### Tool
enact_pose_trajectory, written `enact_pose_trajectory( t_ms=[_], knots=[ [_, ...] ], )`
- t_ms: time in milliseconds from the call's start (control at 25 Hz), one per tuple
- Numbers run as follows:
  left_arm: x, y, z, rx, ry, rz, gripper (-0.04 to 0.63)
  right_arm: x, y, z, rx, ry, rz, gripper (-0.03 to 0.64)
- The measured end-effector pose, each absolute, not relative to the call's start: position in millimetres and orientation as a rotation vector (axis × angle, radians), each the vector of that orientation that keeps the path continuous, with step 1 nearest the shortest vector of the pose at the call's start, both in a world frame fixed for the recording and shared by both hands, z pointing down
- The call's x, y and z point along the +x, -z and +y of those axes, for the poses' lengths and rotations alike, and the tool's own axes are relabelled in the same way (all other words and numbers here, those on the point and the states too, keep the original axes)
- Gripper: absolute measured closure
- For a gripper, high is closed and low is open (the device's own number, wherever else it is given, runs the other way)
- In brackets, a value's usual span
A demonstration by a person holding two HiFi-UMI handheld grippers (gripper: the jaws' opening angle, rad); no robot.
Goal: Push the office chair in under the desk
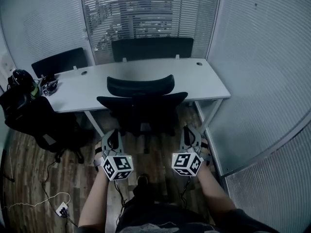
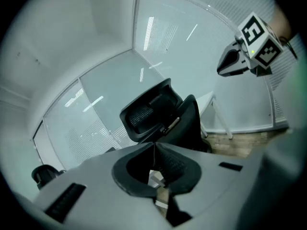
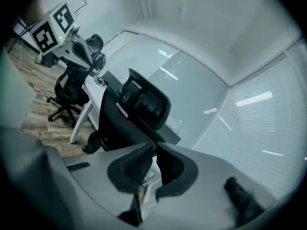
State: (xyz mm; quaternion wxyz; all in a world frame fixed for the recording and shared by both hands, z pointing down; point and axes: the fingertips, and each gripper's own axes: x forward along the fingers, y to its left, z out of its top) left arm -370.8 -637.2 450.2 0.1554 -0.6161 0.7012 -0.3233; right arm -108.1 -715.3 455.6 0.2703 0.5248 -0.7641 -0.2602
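Note:
A black office chair (image 1: 141, 103) with a curved headrest stands against the front edge of the white desk (image 1: 204, 81), its seat partly beneath the top. Both grippers hover a short way behind the chair's back, apart from it. My left gripper (image 1: 112, 136) is shut with nothing between its jaws, and my right gripper (image 1: 189, 132) is likewise shut and empty. The left gripper view looks past the closed left gripper (image 2: 154, 146) at the chair (image 2: 158, 114), with the right gripper (image 2: 249, 49) at upper right. The right gripper view shows the closed right gripper (image 3: 154, 150), the chair (image 3: 139, 104) and the left gripper (image 3: 57, 28).
A second black chair (image 1: 39, 120) stands at the desk's left end. Two more chair backs (image 1: 150, 47) rise behind the desk. Small items (image 1: 46, 86) lie on the desk's left corner. Cables and a power strip (image 1: 62, 208) lie on the wooden floor. A glass partition (image 1: 262, 81) closes the right side.

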Motion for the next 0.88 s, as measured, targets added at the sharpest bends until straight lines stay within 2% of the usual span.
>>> enact_pose_trajectory(
  t_ms=[240, 880],
  knots=[
    [-351.3, -438.6, -582.3, -1.799, 0.835, 2.094, 0.580, -94.8, -449.2, -669.1, 1.418, 0.622, -2.173, 0.588],
    [-319.9, -434.8, -477.1, -1.874, 0.806, 2.094, 0.580, -96.8, -444.4, -577.6, 1.363, 0.581, -2.175, 0.594]
  ],
)
